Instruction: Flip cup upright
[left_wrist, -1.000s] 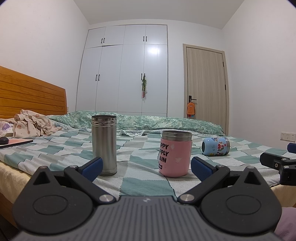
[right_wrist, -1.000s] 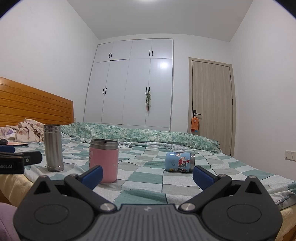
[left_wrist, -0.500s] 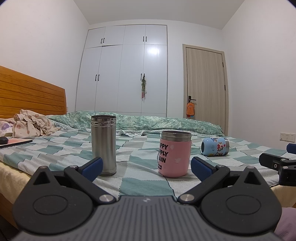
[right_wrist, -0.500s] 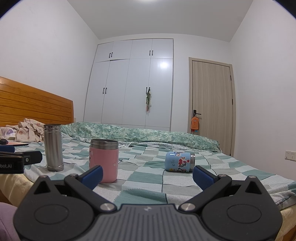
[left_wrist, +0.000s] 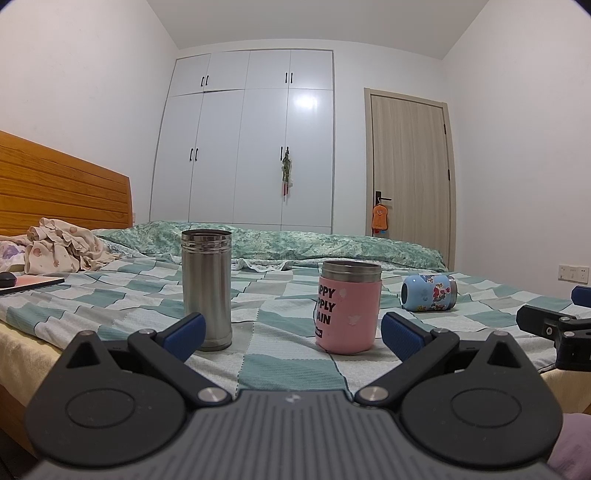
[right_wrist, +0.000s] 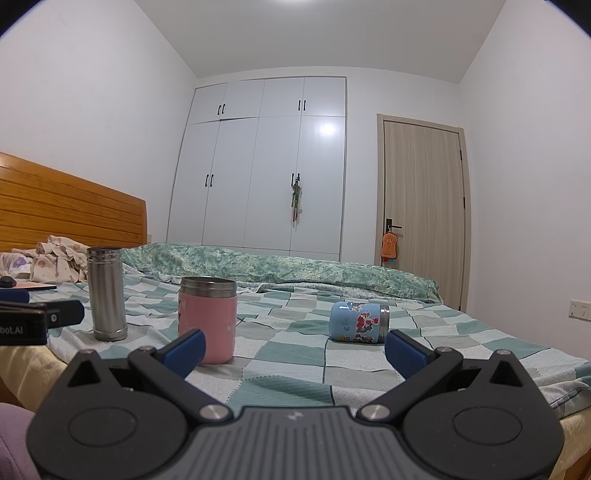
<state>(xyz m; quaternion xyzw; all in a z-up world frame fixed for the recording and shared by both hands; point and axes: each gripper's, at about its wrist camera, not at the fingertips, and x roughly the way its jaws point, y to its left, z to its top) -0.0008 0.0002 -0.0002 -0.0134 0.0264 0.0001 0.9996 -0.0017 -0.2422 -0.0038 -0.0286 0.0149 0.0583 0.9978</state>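
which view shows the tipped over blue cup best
The right wrist view: the blue cup lies on its side near centre, large, steel rim pointing right. The left wrist view shows it smaller, far right, base-on.

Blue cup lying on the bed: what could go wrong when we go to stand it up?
1. The blue cup lies on its side on a soft checked bedspread; it may roll away at first contact.
2. Once stood up, the soft, wrinkled fabric could let it tip again.
3. The pink cup stands to its left, near the open right gripper; a wide approach might knock it. The steel cup is farther off.
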